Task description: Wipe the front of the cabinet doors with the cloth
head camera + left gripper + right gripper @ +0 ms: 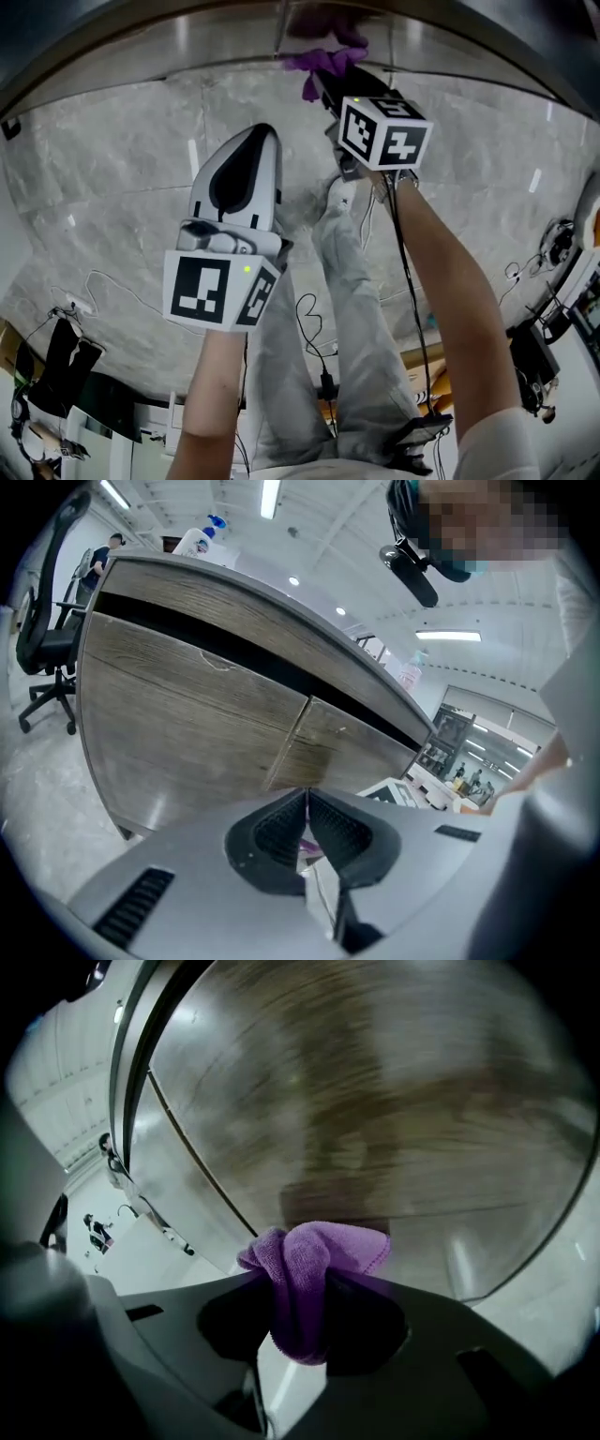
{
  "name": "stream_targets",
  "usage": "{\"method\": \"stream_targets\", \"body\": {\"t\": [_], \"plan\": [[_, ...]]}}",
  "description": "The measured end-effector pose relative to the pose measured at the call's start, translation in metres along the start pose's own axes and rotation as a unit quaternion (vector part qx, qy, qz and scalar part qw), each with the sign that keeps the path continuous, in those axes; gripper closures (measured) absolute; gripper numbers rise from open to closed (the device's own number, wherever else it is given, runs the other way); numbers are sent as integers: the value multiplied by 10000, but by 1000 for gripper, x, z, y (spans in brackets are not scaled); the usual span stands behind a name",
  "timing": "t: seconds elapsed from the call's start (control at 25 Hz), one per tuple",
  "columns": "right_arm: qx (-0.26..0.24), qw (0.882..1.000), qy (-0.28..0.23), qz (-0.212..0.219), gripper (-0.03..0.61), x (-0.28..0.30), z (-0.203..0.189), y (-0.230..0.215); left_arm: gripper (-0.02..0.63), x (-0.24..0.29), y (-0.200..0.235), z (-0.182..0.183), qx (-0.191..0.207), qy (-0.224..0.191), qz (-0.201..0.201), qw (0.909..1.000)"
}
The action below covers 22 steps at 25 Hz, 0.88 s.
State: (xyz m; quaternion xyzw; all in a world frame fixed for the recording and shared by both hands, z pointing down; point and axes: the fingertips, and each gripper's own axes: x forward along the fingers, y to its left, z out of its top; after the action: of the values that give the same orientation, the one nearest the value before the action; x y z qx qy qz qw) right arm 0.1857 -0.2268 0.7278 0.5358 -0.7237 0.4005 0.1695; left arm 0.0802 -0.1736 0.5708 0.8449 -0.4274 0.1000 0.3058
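Observation:
A purple cloth (314, 1260) is bunched between the jaws of my right gripper (302, 1283), which is shut on it. The cloth's front hangs close to the wood-grain cabinet door (375, 1091); whether it touches I cannot tell. From the head view the purple cloth (323, 64) sits at the top, by the cabinet's lower edge (187, 33), ahead of the right gripper (330, 86). My left gripper (265, 131) is held back over the floor, its jaws closed together with nothing between them. The left gripper view shows the two cabinet doors (197, 714) and the left gripper (307, 803).
A grey marbled floor (112, 187) lies under both grippers. My legs and cables (319, 375) run down the middle. A black office chair (47, 602) stands left of the cabinet. A spray bottle (202, 538) stands on the cabinet top. Equipment (553, 309) clutters the right edge.

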Motion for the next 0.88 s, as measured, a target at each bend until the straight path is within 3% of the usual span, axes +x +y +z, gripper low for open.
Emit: {"method": "stream_targets", "body": {"t": [0.2, 0.44, 0.68, 0.88], "plan": [[510, 9940, 321, -910, 443, -23, -62, -104, 597, 25, -16, -17, -294, -1, 154, 9994], [622, 9873, 623, -1325, 443, -39, -97, -198, 597, 66, -64, -43, -293, 199, -275, 9990], [622, 9840, 736, -1497, 442, -28, -89, -235, 597, 88, -67, -55, -209, 287, -225, 9991], [1188, 9773, 490, -1687, 442, -19, -68, -264, 597, 105, -72, -48, -248, 216, -140, 9994]]}}
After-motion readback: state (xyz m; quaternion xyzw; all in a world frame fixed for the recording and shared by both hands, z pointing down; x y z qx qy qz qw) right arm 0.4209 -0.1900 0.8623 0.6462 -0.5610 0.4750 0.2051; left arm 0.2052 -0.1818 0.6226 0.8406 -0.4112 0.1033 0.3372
